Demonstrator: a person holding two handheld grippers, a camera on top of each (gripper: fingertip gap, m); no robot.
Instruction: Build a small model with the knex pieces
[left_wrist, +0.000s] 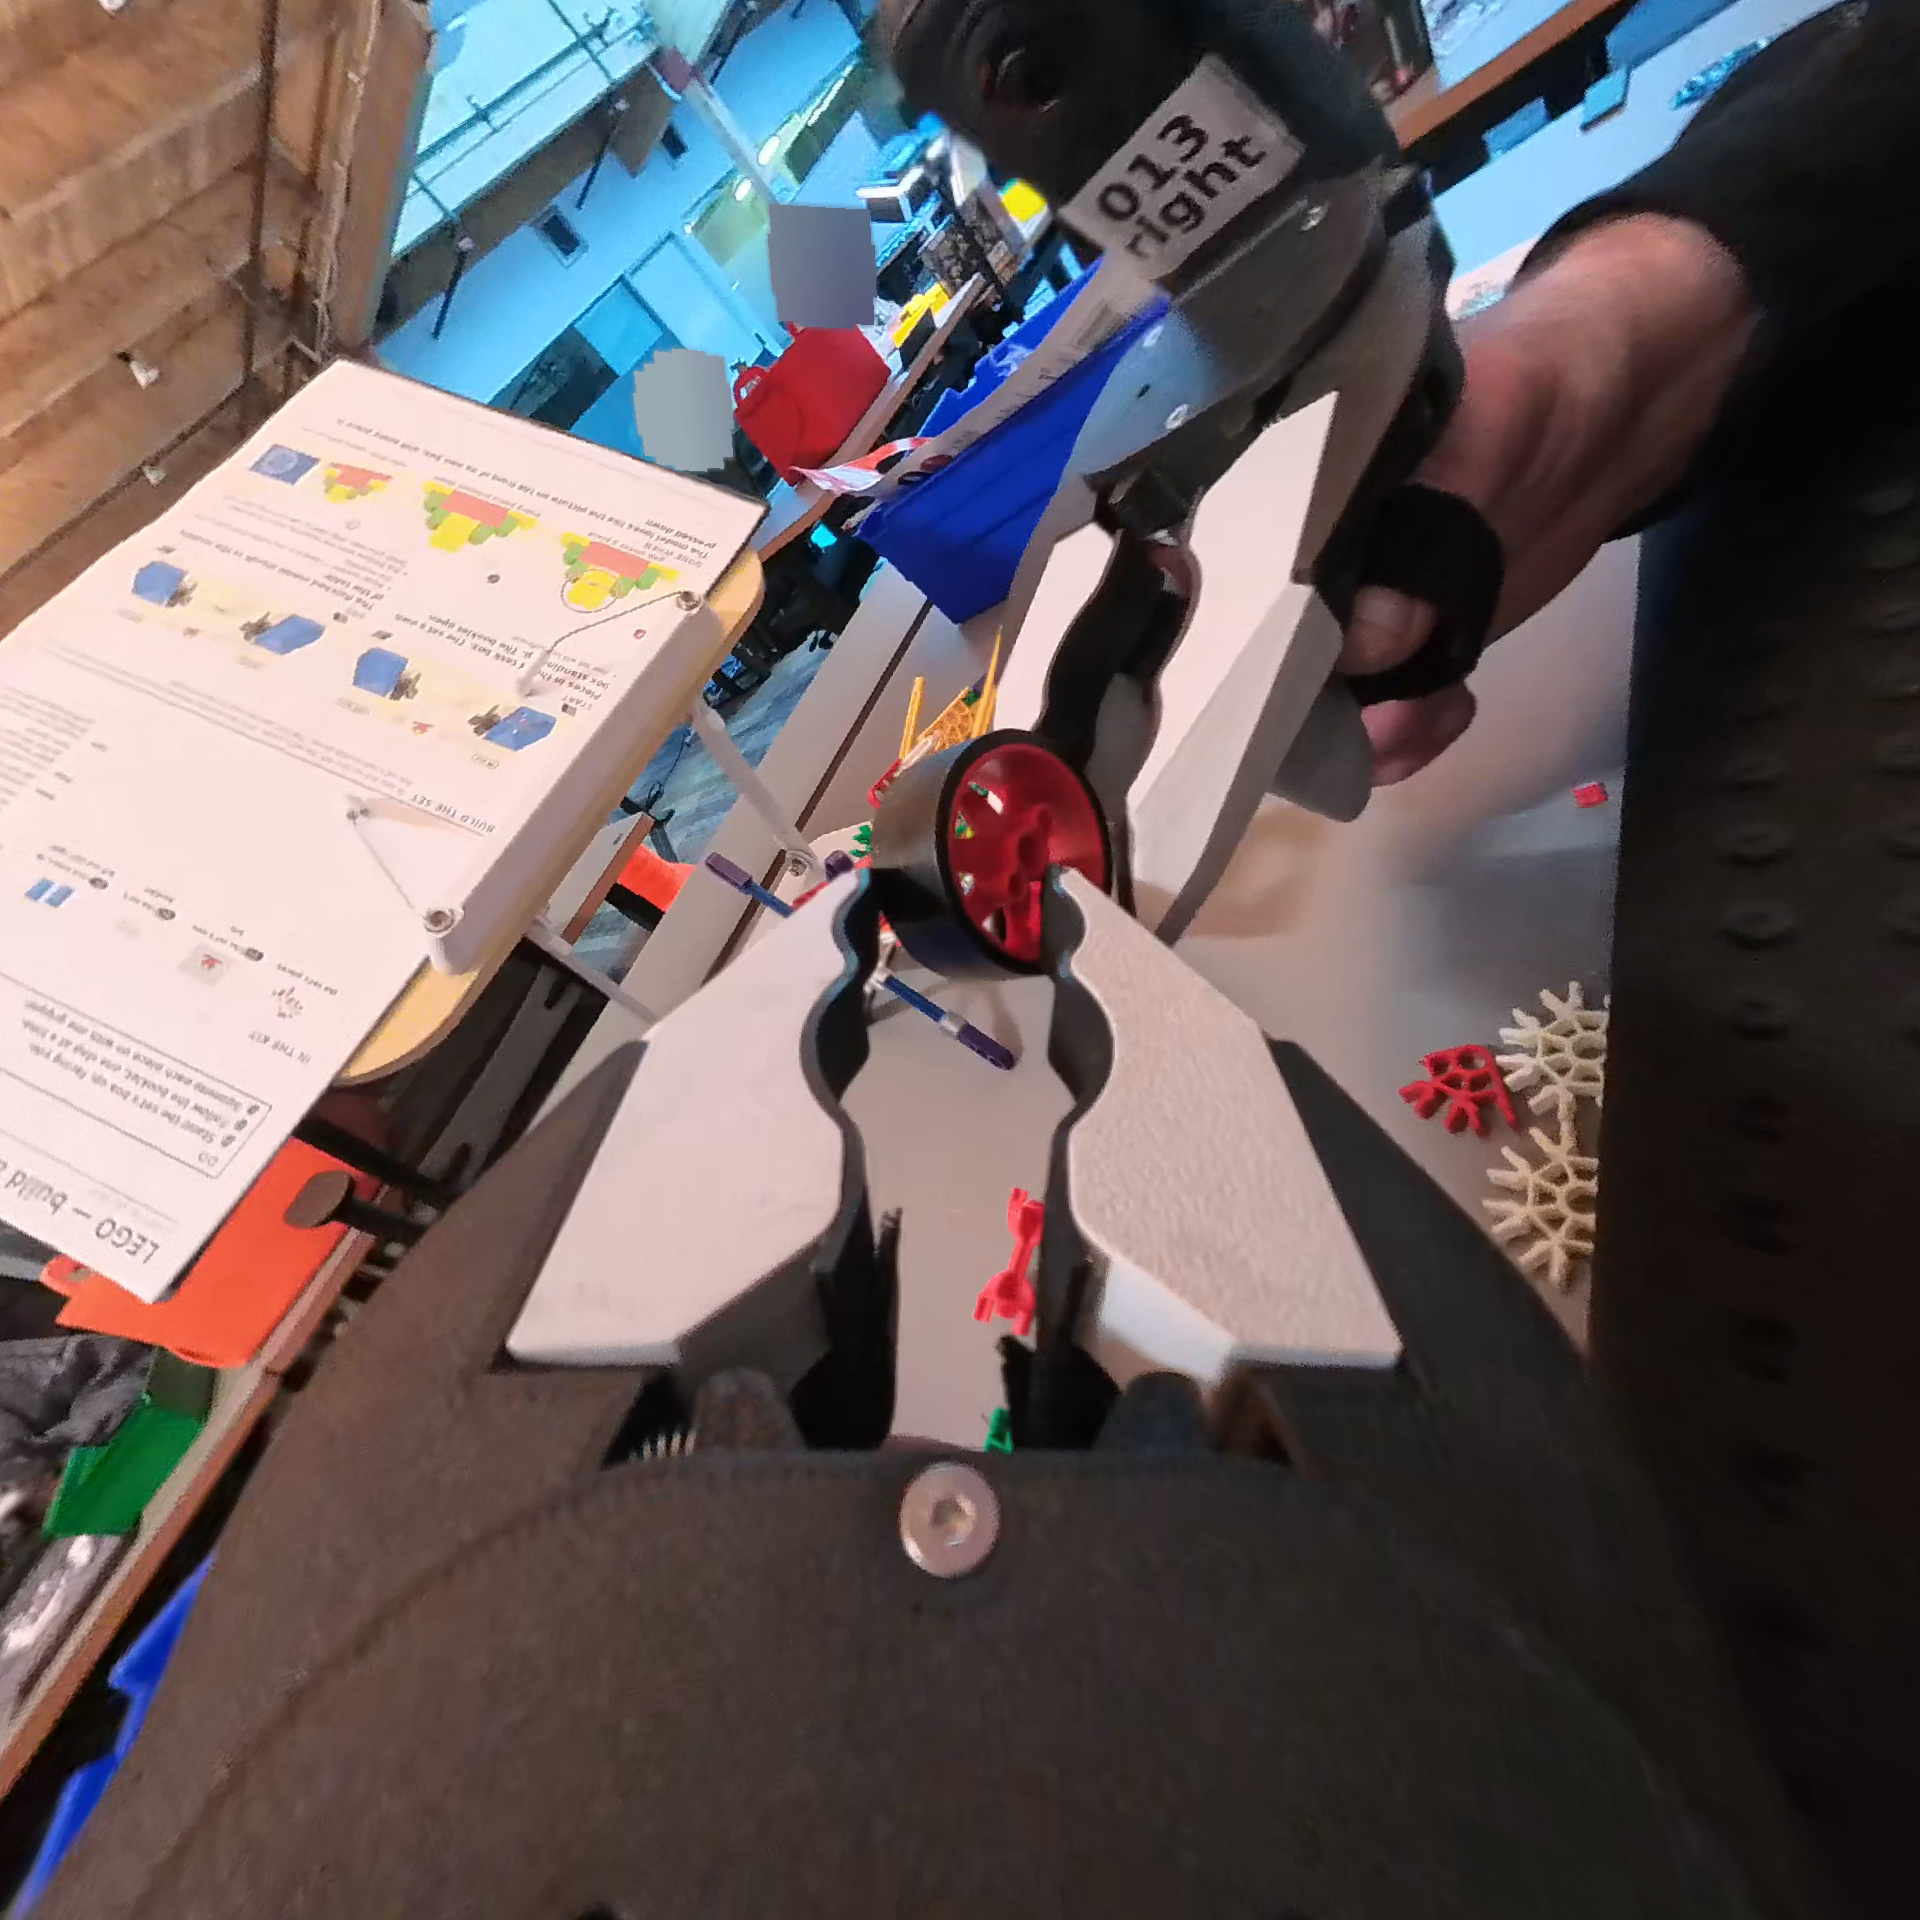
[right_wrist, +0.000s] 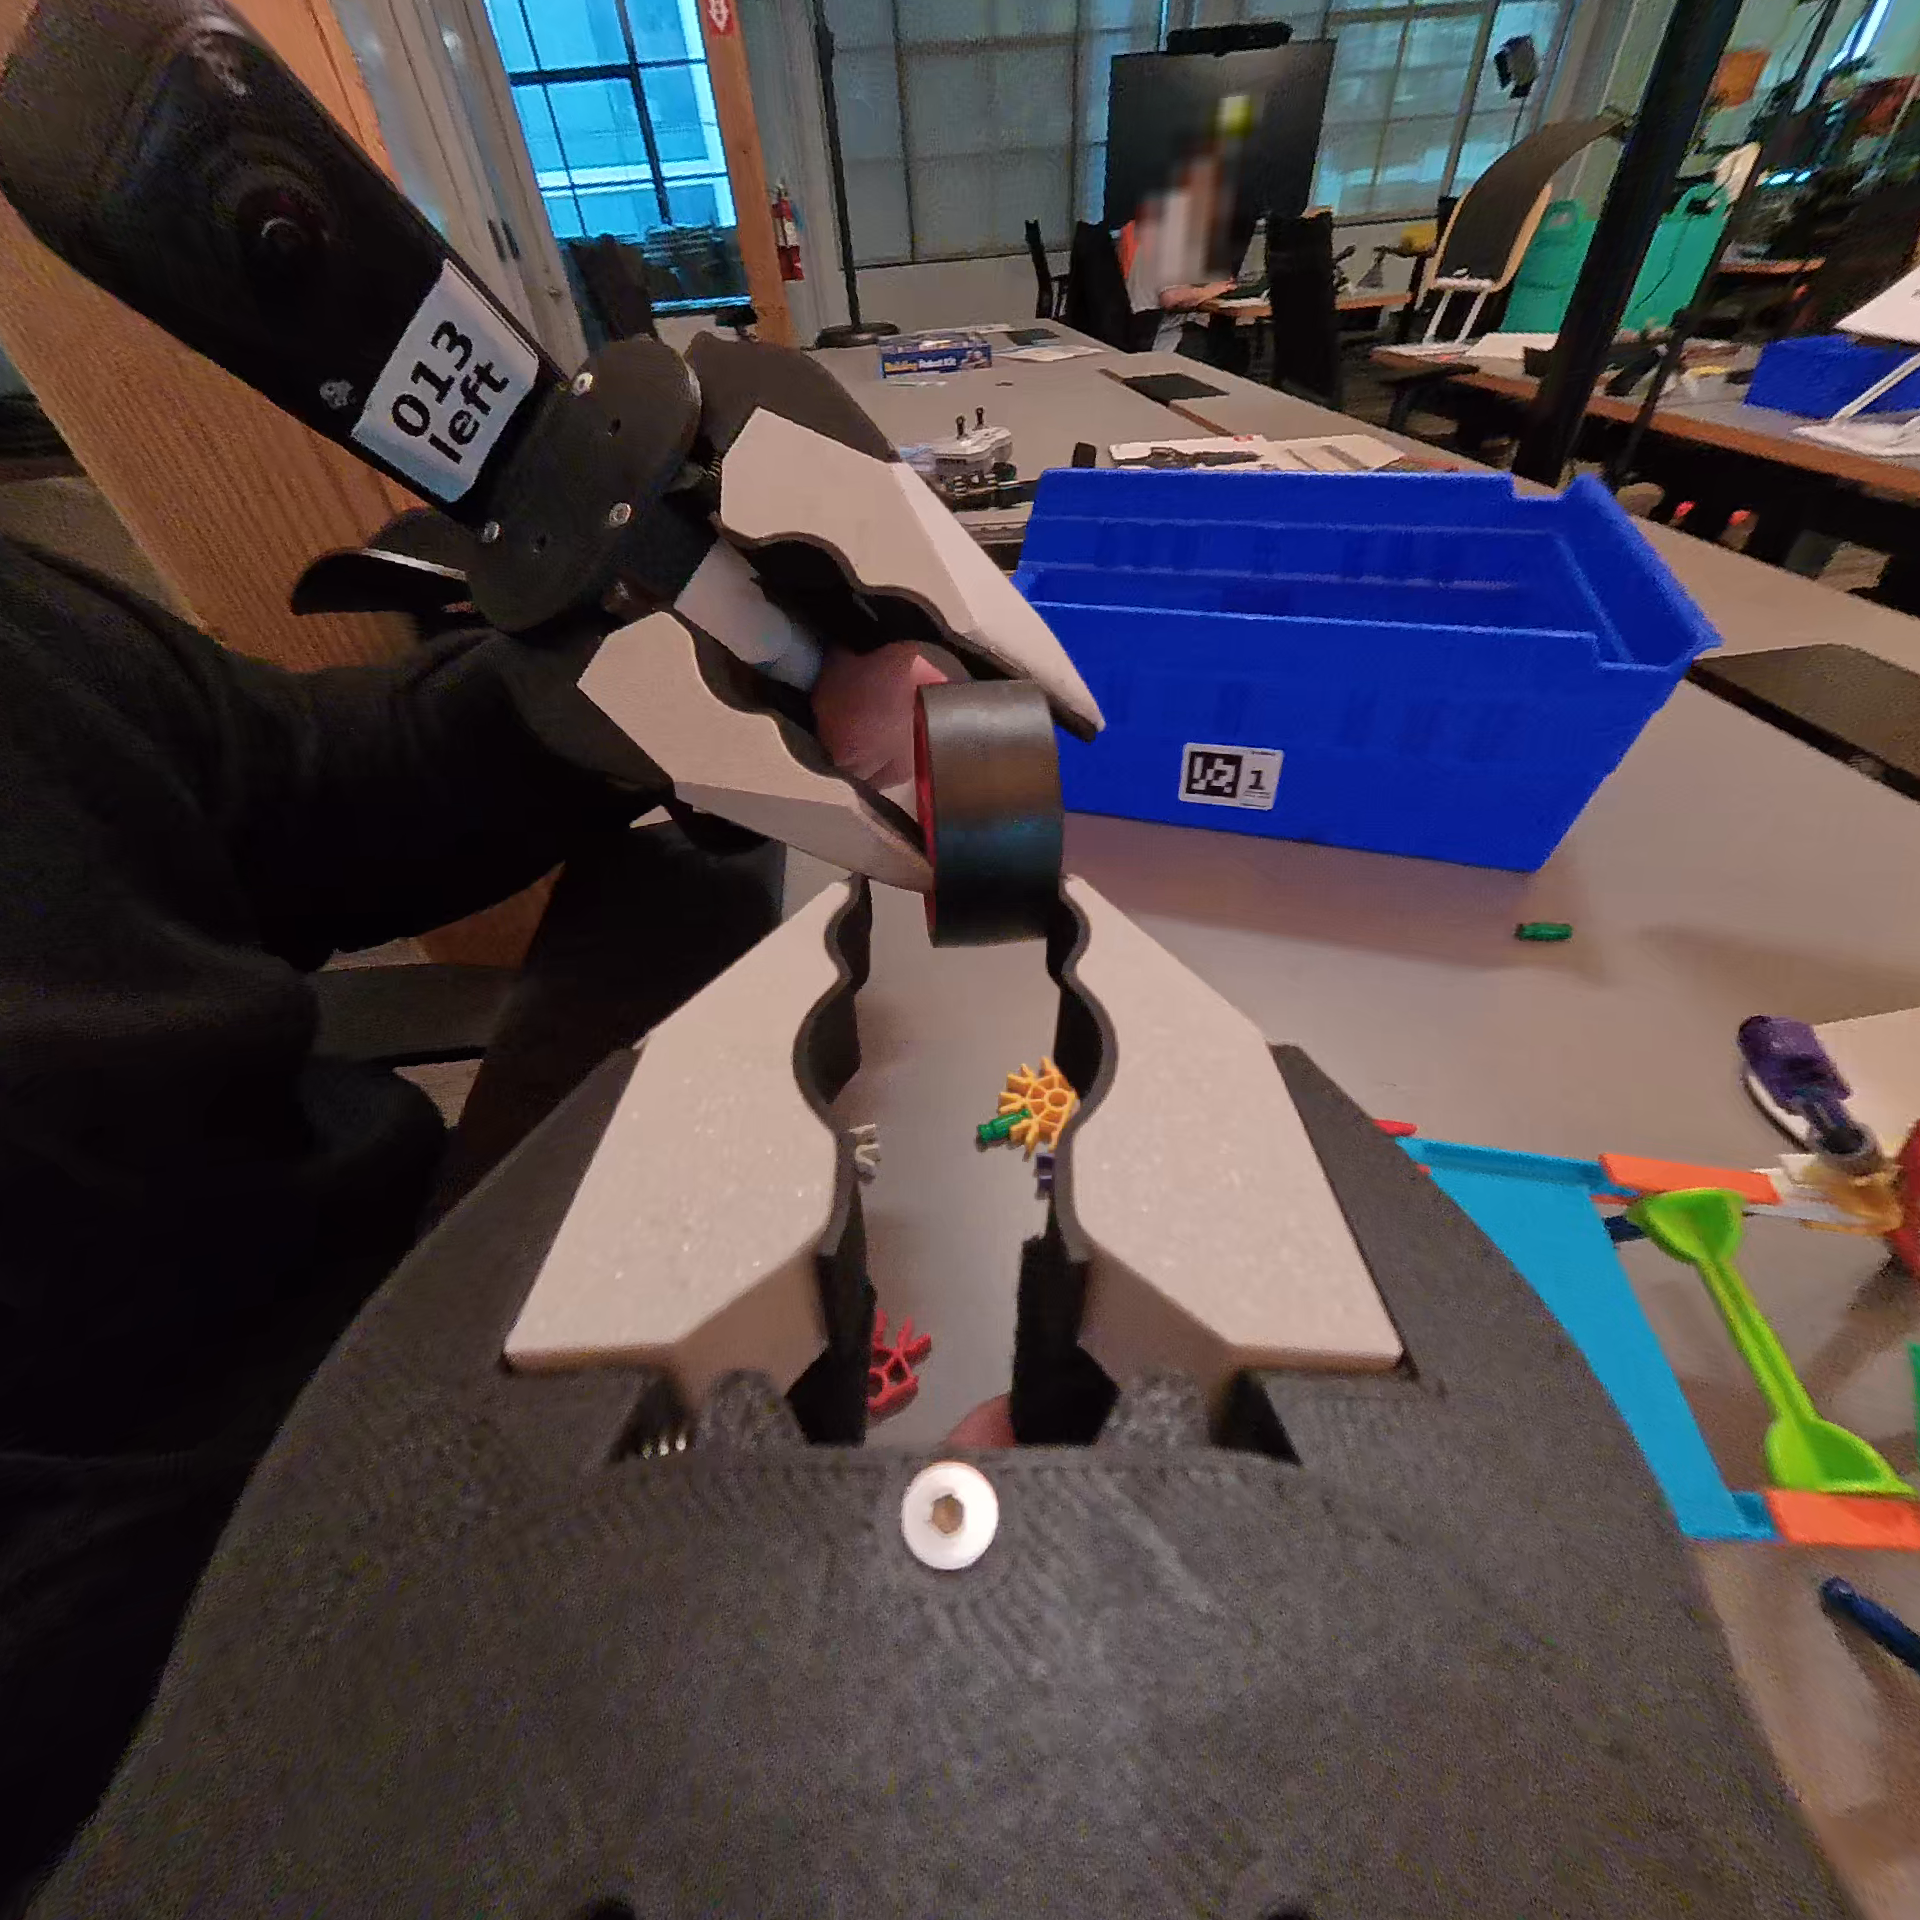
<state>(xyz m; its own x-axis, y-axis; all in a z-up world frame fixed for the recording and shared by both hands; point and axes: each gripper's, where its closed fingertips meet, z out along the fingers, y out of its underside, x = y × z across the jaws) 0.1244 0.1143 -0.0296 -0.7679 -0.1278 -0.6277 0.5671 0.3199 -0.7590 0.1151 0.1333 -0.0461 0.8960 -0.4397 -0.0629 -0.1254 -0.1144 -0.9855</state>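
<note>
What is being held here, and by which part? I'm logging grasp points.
A red-hubbed wheel with a black tyre: the left gripper pinches it across its two faces, the right gripper grips across the tyre's tread.

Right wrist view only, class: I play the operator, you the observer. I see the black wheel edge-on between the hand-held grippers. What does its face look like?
Observer: The left wrist view shows the wheel face-on: a red spoked hub inside the black tyre.
Operator: How does the left hand-held gripper meet it?
Observer: One fingertip of the left hand-held gripper lies against the hub face, and the other is on the wheel's opposite side.
Operator: Any loose parts I cannot see?
Observer: Two cream snowflake-shaped pieces and a red piece lie off to the right.
</note>
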